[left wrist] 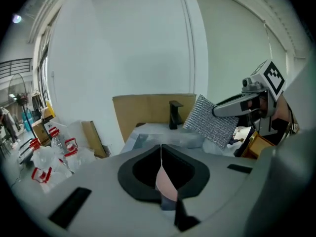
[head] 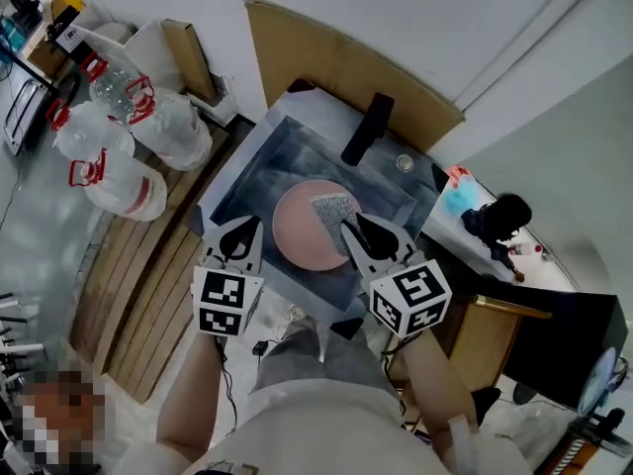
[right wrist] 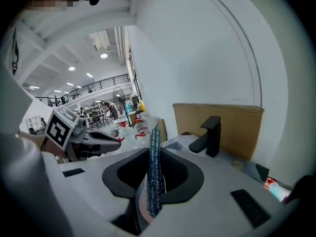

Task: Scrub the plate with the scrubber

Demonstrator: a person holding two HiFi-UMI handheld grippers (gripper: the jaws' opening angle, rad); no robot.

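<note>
Scrubber (head: 333,209) is clamped in the right gripper (head: 348,228). The jaws are closed on one edge, and the silver mesh pad sticks out past the tips. In the right gripper view the scrubber (right wrist: 154,172) shows edge-on, a thin upright strip pinched dead centre between the right gripper's (right wrist: 153,152) jaws.

Plate (head: 302,231), pink and round, lies flat in the grey sink (head: 247,181) at centre frame of the head view. The scrubber overlaps its upper-right part there; I can't tell whether pad and plate touch.

Left gripper (head: 242,224) sits just off the plate's left edge, apart from it. Its jaws are fully together with nothing in them. In the left gripper view the left gripper's (left wrist: 160,154) tips meet in a single seam, and the plate (left wrist: 165,184) shows pink below them, not in the grip. That view also has the scrubber (left wrist: 210,122) at right of centre, broad face to the camera, held by the right gripper (left wrist: 232,106).

Black faucet (head: 367,127) stands at the sink's far rim, with a cardboard sheet (head: 326,57) behind it. Water jugs (head: 129,156) are on the floor at upper left.
</note>
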